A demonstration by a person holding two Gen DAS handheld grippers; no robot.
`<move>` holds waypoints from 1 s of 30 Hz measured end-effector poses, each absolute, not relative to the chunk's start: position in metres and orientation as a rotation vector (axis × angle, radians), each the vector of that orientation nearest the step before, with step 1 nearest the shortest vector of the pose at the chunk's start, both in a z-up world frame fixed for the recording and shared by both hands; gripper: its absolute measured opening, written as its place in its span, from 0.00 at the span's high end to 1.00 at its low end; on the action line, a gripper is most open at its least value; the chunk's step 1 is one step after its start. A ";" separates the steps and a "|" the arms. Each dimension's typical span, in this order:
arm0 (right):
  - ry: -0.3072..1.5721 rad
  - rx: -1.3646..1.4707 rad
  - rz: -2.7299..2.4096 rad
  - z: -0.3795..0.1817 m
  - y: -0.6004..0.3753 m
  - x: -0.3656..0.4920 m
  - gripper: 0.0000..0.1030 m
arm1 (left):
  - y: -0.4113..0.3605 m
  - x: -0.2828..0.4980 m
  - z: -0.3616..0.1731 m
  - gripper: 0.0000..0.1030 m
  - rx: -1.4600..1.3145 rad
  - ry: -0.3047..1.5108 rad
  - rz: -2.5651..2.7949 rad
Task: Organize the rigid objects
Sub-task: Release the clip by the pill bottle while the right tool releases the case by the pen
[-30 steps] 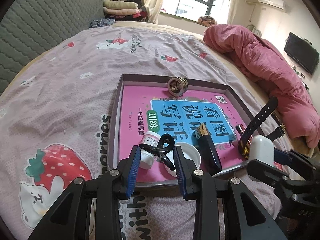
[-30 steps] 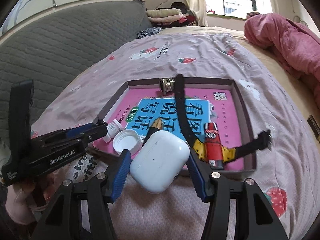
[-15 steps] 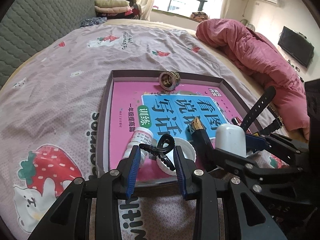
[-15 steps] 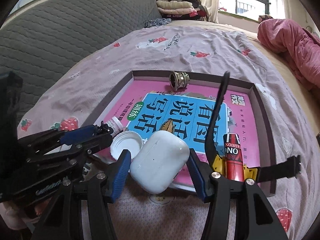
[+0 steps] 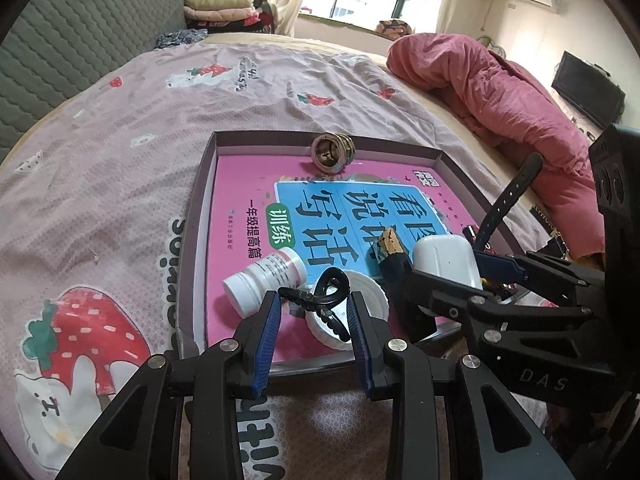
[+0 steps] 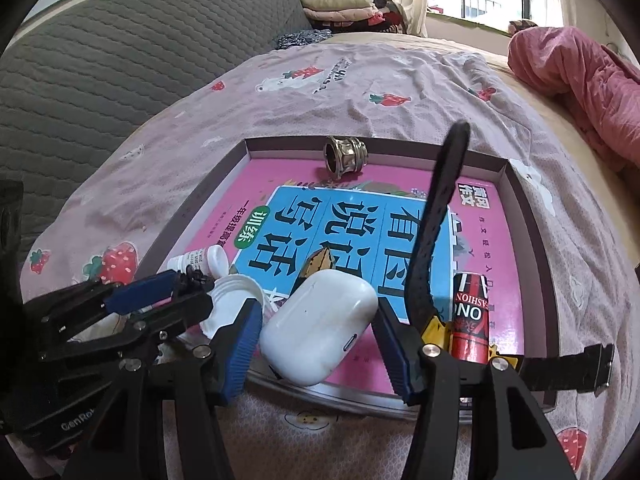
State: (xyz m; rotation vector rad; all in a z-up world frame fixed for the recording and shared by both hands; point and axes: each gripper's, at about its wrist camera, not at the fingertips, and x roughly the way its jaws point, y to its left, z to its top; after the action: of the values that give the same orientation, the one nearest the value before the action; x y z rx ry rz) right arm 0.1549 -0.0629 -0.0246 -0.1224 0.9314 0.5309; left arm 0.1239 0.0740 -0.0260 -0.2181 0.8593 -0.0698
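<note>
The left gripper (image 5: pixel 314 312), jaws narrow, clamps a black hair claw clip (image 5: pixel 320 296) over the near edge of the shallow box tray (image 5: pixel 200 200). The right gripper (image 6: pixel 316 332), jaws wide, grips a white earbud case (image 6: pixel 320 332) above that same edge. In the tray lie one pink book (image 6: pixel 500 220), one brass fitting (image 6: pixel 346 156), one pill bottle (image 5: pixel 266 280), one white lid (image 5: pixel 376 304), one red can (image 6: pixel 470 316) and one black watch strap (image 6: pixel 440 216).

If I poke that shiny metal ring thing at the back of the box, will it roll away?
Probably a little. The metal fitting is round and lies on its side, so it could roll. But it sits right by the tray's back wall, which would likely stop it. Being metal, it probably feels heavy for its size.
</note>
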 end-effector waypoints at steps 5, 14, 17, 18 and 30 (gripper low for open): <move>0.929 -0.127 0.535 -0.024 -0.064 0.152 0.45 | 0.076 0.124 -0.029 0.66 -0.219 0.872 -0.062; 0.973 -0.018 0.535 -0.028 -0.077 0.153 0.45 | 0.080 0.124 -0.033 0.66 -0.234 0.887 -0.053; 0.987 -0.004 0.533 -0.029 -0.078 0.154 0.45 | 0.080 0.124 -0.032 0.66 -0.235 0.888 -0.048; 0.988 -0.005 0.532 -0.029 -0.078 0.154 0.45 | 0.081 0.124 -0.032 0.66 -0.235 0.887 -0.046; 0.978 -0.106 0.492 -0.027 -0.070 0.147 0.44 | 0.088 0.122 -0.031 0.66 -0.263 0.886 -0.027</move>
State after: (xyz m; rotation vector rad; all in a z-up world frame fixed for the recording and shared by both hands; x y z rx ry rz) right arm 0.1465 -0.0705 -0.0269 -0.1057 0.9777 0.4922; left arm 0.1217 0.0876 -0.0312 -0.2632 0.8859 -0.0275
